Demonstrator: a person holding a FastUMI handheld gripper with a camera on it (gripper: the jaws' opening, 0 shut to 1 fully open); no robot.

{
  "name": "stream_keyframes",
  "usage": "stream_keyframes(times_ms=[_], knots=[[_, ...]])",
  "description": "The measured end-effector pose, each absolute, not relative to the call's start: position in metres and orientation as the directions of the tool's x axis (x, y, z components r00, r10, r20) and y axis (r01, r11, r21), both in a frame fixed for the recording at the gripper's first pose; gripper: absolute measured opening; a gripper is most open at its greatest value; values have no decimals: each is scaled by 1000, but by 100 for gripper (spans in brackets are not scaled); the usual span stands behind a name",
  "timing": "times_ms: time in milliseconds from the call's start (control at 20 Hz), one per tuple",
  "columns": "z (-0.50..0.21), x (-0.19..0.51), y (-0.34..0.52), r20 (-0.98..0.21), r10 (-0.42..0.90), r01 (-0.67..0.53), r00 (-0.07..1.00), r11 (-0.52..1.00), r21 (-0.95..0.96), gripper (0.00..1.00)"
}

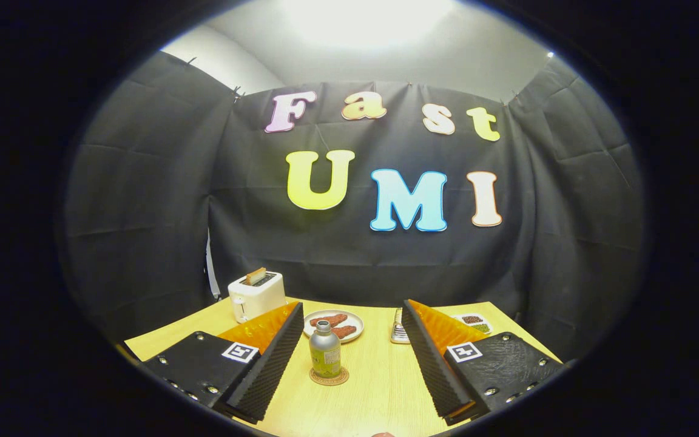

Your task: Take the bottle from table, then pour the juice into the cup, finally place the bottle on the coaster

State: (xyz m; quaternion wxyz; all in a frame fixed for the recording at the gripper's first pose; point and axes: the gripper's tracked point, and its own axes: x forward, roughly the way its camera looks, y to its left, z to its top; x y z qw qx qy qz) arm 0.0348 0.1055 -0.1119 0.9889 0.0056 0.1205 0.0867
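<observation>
gripper (349, 331) | two ridged finger pads (269, 358) | black housings with silver screws | square coded marker on each

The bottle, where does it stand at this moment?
In the gripper view the bottle stands upright on the round coaster on the table, between the open jaws and nearer the left one, in front of the plate.

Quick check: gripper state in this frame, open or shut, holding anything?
Gripper: open, holding nothing; the bottle stands on the coaster between its fingers, untouched.

claw (349, 331) spread wide, touching nothing | bottle (324, 350) upright on coaster (329, 377) between fingers | plate (334, 325) beyond
</observation>
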Motion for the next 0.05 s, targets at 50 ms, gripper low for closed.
stream_keyframes(times_ms=[50], knots=[[-108, 33, 104, -230, 169, -166, 958, 986, 30, 97]])
